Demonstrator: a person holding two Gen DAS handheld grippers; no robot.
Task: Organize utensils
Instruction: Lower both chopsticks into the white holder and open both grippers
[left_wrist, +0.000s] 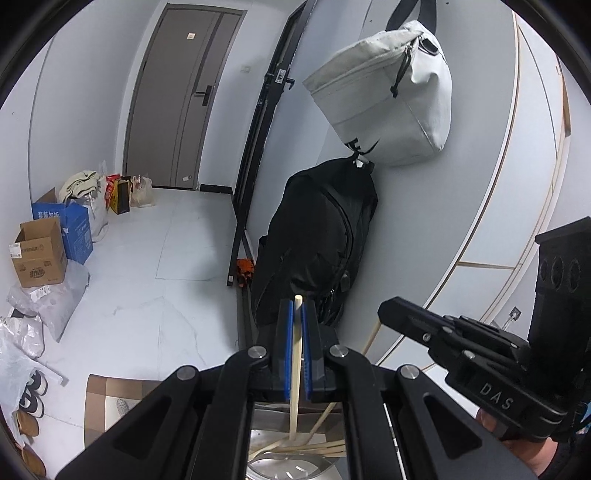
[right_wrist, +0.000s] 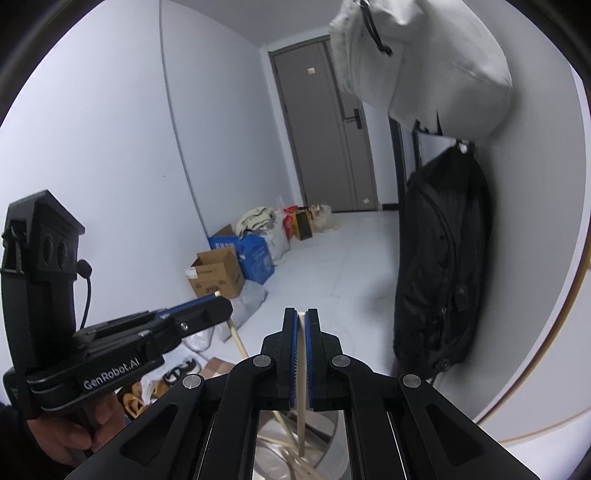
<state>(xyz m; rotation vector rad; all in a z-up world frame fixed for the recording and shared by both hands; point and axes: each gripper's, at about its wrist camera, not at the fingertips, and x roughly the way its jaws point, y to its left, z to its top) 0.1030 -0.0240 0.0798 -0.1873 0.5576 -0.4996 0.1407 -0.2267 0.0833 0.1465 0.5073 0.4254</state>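
Chopsticks (left_wrist: 294, 373) over perhaps a steel bowl (left_wrist: 280, 469); tiled floor (left_wrist: 147, 266).

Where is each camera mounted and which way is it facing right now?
Left wrist: on the left gripper, looking along its blue pads shut on a pale wooden chopstick; the right gripper and its hand show at right.
Right wrist: on the right gripper, shut on another pale chopstick; the left gripper shows at left.
Shared: grey door, black hanging backpack, steel container.

Open floor (left_wrist: 155, 258) ahead-left; black backpack (left_wrist: 317, 240) and hanging grey bag (left_wrist: 391, 96) close ahead-right
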